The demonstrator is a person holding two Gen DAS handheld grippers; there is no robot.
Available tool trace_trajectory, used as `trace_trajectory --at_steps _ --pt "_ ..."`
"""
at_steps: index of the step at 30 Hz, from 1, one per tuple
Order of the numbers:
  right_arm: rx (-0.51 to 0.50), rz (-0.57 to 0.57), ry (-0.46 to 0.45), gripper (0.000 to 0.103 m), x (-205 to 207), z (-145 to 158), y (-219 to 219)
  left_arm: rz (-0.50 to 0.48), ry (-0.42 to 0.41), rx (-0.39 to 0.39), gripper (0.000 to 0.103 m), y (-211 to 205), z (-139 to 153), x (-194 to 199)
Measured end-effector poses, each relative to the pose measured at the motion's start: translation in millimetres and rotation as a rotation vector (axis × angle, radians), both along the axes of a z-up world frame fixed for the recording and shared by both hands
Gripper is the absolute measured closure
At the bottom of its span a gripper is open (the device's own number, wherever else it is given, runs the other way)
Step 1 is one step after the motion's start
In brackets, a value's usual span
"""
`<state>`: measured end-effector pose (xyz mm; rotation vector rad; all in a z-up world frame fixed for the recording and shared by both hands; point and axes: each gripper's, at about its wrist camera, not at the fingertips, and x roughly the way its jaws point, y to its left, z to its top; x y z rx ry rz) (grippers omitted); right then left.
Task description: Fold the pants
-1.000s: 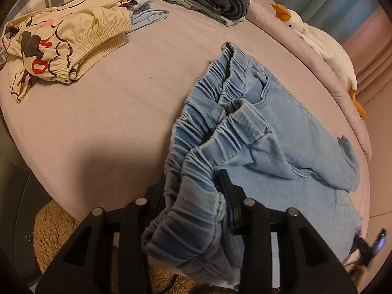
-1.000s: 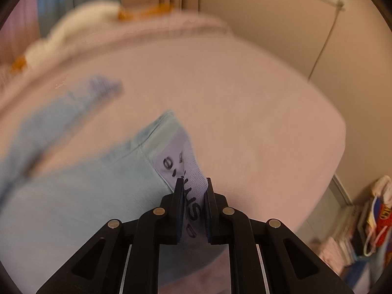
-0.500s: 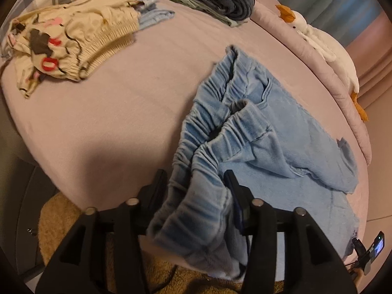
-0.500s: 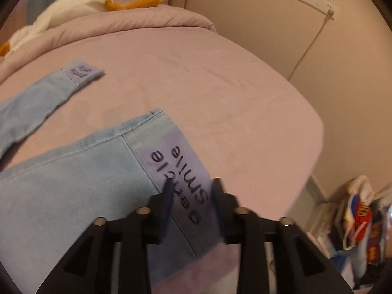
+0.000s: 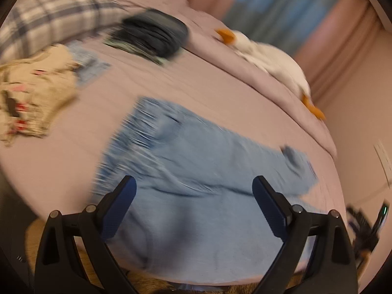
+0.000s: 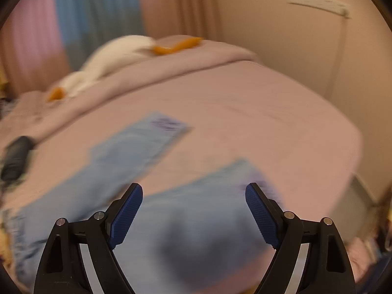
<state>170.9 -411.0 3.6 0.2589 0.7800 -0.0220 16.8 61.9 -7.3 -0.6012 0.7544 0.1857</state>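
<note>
Light blue denim pants (image 5: 191,161) lie spread on the pink bed, waistband at the left and legs running right. My left gripper (image 5: 194,183) hovers above the waist end, jaws opening wide, nothing between the pads. In the right wrist view the pants (image 6: 127,152) show both leg ends, each with a printed cuff. My right gripper (image 6: 193,191) hangs over the nearer leg end, its jaws opening too and holding nothing. Both views are blurred by motion.
A cream patterned garment (image 5: 31,90), a small blue piece (image 5: 90,66) and a dark folded stack (image 5: 154,34) lie at the bed's far left. A white plush goose (image 5: 272,61) rests on the rolled duvet. Bed edge and wall (image 6: 306,49) lie right.
Both grippers let go of the pants: the left released the waistband, the right the printed cuff. Both jaws spread wide and lifted away from the bed, and the pants dropped flat.
</note>
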Motion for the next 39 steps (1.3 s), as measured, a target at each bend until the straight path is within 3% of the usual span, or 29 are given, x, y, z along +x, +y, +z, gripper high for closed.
trace_trajectory --at_steps 3,8,16,24,28,31,34,38,39 --pt "0.052 0.091 0.007 0.017 7 3 24 -0.030 0.084 -0.037 0.010 -8 -29 17" --pt "0.072 0.154 0.101 0.017 28 -15 59 -0.063 0.211 -0.020 0.011 -19 -70 34" --pt "0.117 0.178 0.170 0.017 52 -13 106 -0.070 0.161 -0.048 0.005 -13 -77 36" --pt "0.236 0.101 0.273 0.017 136 -19 150 -0.072 0.149 -0.042 0.002 -17 -79 36" --pt "0.207 0.019 0.392 0.017 190 -43 162 -0.074 0.146 -0.036 0.002 -17 -79 37" --pt "0.183 -0.054 0.403 0.017 220 -54 163 -0.069 0.151 -0.036 0.002 -16 -80 37" --pt "0.080 -0.127 0.385 0.017 245 -68 168 -0.066 0.157 -0.026 0.002 -17 -80 38" --pt "0.008 -0.130 0.442 0.017 262 -100 171 -0.066 0.168 -0.011 0.002 -18 -81 42" --pt "-0.048 -0.126 0.397 0.027 260 -98 175 -0.064 0.172 -0.006 0.002 -19 -80 44"
